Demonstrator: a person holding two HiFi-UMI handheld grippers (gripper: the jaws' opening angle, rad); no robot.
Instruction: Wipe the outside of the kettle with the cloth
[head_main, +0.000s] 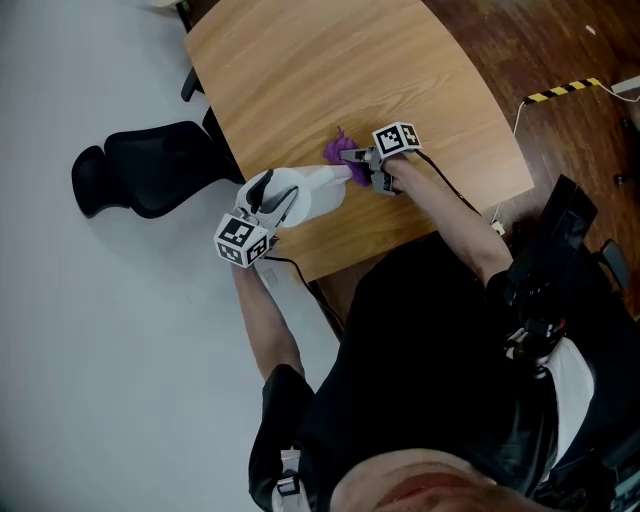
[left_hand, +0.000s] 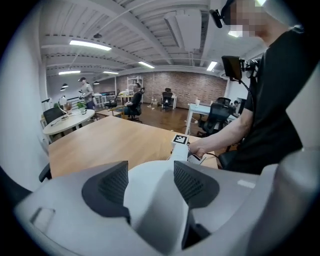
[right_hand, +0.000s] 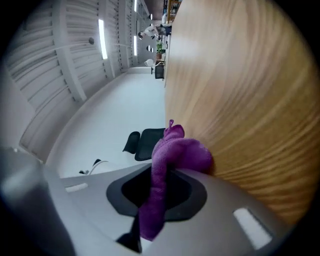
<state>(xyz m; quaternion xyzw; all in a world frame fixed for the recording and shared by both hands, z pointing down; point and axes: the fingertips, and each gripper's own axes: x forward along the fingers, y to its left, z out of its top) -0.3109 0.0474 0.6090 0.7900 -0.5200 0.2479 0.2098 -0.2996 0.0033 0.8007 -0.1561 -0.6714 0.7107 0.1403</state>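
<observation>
A white kettle (head_main: 318, 188) is held over the near part of the wooden table (head_main: 330, 70). My left gripper (head_main: 275, 198) is shut on its left part; in the left gripper view the kettle's white body (left_hand: 150, 200) fills the gap between the two dark pads (left_hand: 107, 187). My right gripper (head_main: 354, 160) is shut on a purple cloth (head_main: 336, 150) right at the kettle's right end; I cannot tell whether they touch. In the right gripper view the cloth (right_hand: 175, 150) bulges out between the jaws. The right gripper (left_hand: 181, 144) also shows beyond the kettle.
A black office chair (head_main: 150, 165) stands on the pale floor left of the table, and is seen again as a chair (right_hand: 145, 142) in the right gripper view. My own body and a black bag (head_main: 560, 260) are at the table's near edge. More desks and people (left_hand: 134, 100) are far behind.
</observation>
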